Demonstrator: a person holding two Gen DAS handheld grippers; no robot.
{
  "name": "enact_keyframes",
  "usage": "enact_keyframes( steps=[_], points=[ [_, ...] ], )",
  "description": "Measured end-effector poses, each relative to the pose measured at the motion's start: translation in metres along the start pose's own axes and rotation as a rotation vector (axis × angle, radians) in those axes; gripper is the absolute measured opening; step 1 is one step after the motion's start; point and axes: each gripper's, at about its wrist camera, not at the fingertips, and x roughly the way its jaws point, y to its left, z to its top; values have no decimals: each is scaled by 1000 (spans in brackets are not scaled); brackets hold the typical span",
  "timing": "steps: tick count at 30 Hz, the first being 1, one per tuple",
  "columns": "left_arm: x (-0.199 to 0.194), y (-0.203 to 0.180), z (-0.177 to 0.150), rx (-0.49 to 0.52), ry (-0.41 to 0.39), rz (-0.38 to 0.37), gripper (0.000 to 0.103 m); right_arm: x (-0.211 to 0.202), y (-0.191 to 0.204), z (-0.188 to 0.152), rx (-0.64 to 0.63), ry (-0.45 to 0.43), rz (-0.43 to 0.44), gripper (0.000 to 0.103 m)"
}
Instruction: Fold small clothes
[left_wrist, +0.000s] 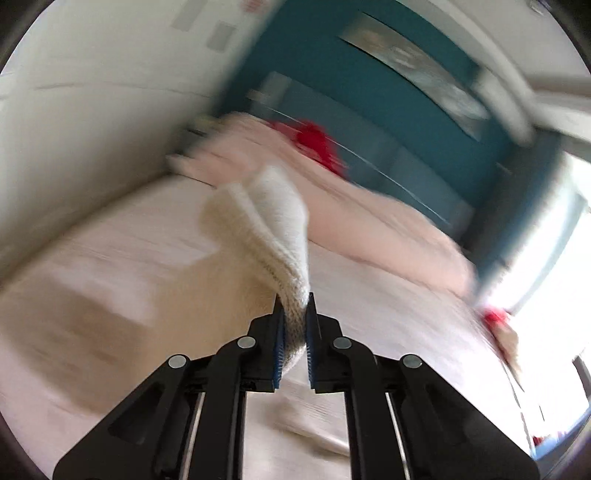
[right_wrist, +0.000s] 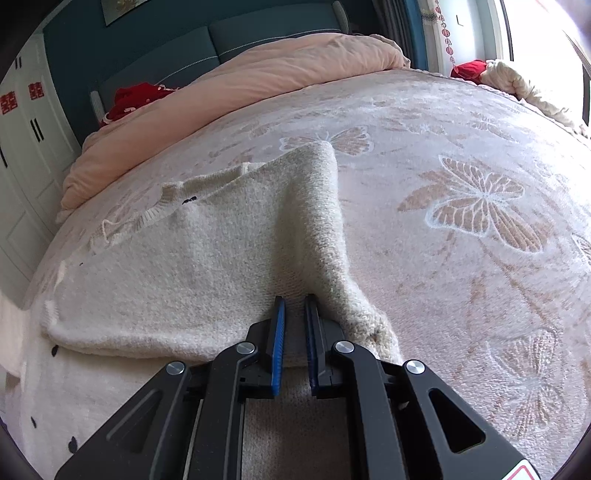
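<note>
A fold is under way on a single cream knitted sweater (right_wrist: 207, 251), which lies spread on the bed (right_wrist: 461, 295) over a pale butterfly-patterned bedspread. The right gripper (right_wrist: 294, 325) has its blue-padded fingers (right_wrist: 279, 332) clamped on a pinch of the knit near the garment's right-hand edge, where the fabric rises in a ridge running away from the camera. The left gripper (left_wrist: 294, 325) is likewise closed on a strip of ribbed cream knit, lifted clear of the bed so that it arches up and forward; this view is smeared, so it cannot be told for certain that this is the same sweater's cuff or hem, though it looks like it. Judged from this, the step in hand is carrying a gathered edge or sleeve across the body of the garment. The next move would call for both grips to travel together, keeping the knit taut enough not to bunch, then lowering it flat before letting go. By count: one sweater, two grippers, one pink quilt (right_wrist: 229, 88) heaped at the headboard, and two red bundles, one (right_wrist: 136, 98) by the quilt and one (right_wrist: 469, 70) near the window.
</note>
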Motion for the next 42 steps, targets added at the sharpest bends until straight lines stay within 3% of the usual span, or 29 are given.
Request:
enact_keyframes(
  steps=[2, 4, 6, 10, 11, 13, 16, 18, 24, 25, 28, 31, 36, 39, 41, 42],
  points=[
    [23, -51, -40, 35, 78, -41, 17, 0, -3, 1, 13, 3, 18, 8],
    [50, -78, -90, 40, 181, -29, 51, -1, -7, 2, 32, 8, 45, 10],
    [71, -83, -144, 13, 280, 11, 53, -3, -10, 3, 53, 16, 87, 16],
    [63, -38, -206, -94, 362, 98, 54, -27, 1, 12, 9, 25, 134, 54],
    [56, -24, -213, -129, 360, 101, 55, -37, 7, 12, -3, 1, 152, 63],
    [38, 13, -225, -223, 341, 129, 58, -53, 27, 15, -35, -22, 225, 72],
    [11, 43, -232, -269, 296, 72, 57, -38, 65, 21, -67, 86, 302, 73],
    [-2, 53, -232, -279, 280, 70, 57, -18, 85, 23, -4, 150, 364, 73],
    [-9, 89, -206, -482, 210, 3, 60, 42, 128, 20, 112, 278, 347, 73],
    [-5, 98, -202, -523, 203, -5, 60, 45, 133, 21, 120, 274, 336, 69],
    [16, 122, -178, -660, 191, -30, 60, 54, 151, 24, 118, 299, 349, 10],
    [26, 133, -169, -741, 188, -34, 60, 44, 171, 38, 95, 270, 383, 9],
    [49, 145, -172, -926, 207, -39, 59, -16, 222, 104, -21, 131, 545, 8],
    [55, 143, -165, -913, 179, 20, 57, -70, 225, 152, -54, -25, 638, 8],
    [61, 139, -159, -866, 178, 52, 49, -96, 204, 169, -69, -109, 641, 8],
    [64, 137, -159, -848, 186, 62, 37, -98, 190, 172, -78, -124, 614, 8]
  ],
)
